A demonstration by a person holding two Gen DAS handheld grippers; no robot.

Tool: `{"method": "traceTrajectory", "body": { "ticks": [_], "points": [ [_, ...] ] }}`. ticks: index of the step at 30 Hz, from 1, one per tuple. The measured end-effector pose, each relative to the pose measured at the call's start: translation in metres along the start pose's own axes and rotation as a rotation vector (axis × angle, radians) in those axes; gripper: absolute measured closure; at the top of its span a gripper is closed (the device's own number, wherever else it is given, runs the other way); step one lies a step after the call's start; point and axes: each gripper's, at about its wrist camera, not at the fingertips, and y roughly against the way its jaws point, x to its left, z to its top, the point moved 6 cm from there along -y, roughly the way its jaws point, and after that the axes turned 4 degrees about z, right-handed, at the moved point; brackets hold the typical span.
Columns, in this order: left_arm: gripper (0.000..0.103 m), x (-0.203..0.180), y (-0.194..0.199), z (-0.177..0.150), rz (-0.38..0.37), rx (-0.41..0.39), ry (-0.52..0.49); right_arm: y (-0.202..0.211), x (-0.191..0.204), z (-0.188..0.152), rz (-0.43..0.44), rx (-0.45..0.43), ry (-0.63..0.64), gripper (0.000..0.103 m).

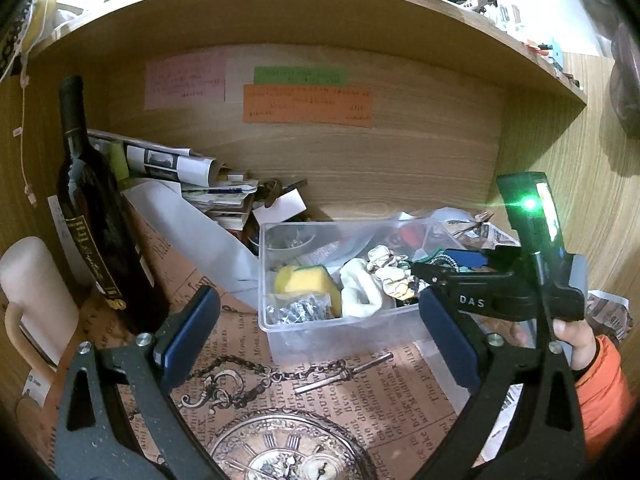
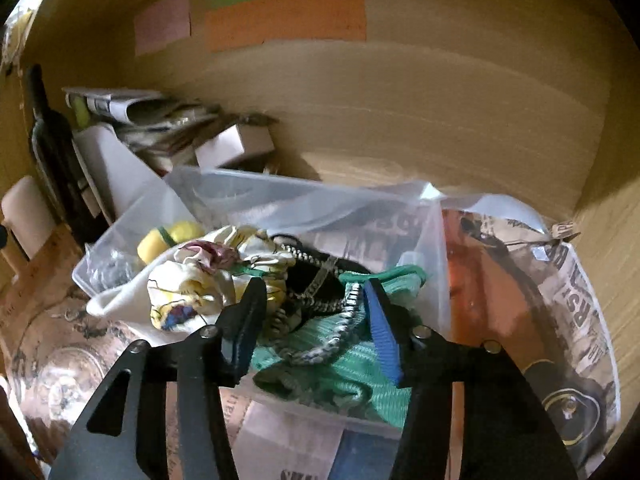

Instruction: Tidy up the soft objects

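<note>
Green knit cloth (image 2: 360, 364) in clear plastic bin (image 1: 276, 332), right gripper (image 2: 316, 320) spread wide over it, left gripper (image 1: 316, 340) wide, nearer.

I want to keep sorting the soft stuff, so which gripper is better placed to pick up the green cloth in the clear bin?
Right. The right gripper hangs over the green cloth with jaws open around it; the left gripper sits outside the clear bin.

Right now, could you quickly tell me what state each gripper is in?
Left gripper: open, holding nothing, in front of the clear bin.
Right gripper: open, its fingers around the green cloth in the bin, not clamped.
</note>
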Motion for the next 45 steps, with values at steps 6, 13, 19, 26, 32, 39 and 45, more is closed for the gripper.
{"method": "traceTrajectory", "body": {
  "ticks": [6, 13, 19, 26, 32, 39, 45],
  "points": [
    [0.002, -0.003, 0.007, 0.005, 0.0, -0.025, 0.001, 0.036, 0.005, 0.007, -0.027, -0.089, 0.03, 0.029],
    [0.001, -0.009, 0.026, 0.023, -0.007, -0.098, 0.006, 0.101, 0.019, 0.02, -0.034, -0.252, 0.072, 0.018],
    [0.0, -0.012, 0.046, 0.039, -0.018, -0.166, 0.009, 0.156, 0.032, 0.027, -0.017, -0.399, 0.073, 0.006],
    [0.0, -0.017, 0.063, 0.048, -0.021, -0.207, -0.001, 0.185, 0.041, 0.025, -0.021, -0.488, 0.066, 0.0],
    [0.0, -0.019, 0.072, 0.05, -0.017, -0.227, -0.006, 0.193, 0.048, 0.019, -0.025, -0.506, 0.06, 0.0],
    [0.0, -0.021, 0.08, 0.05, -0.013, -0.241, -0.011, 0.2, 0.053, 0.016, -0.026, -0.518, 0.052, 0.0],
    [0.0, -0.023, 0.083, 0.05, -0.008, -0.248, -0.016, 0.202, 0.054, 0.014, -0.024, -0.521, 0.054, 0.0]
  ]
}}
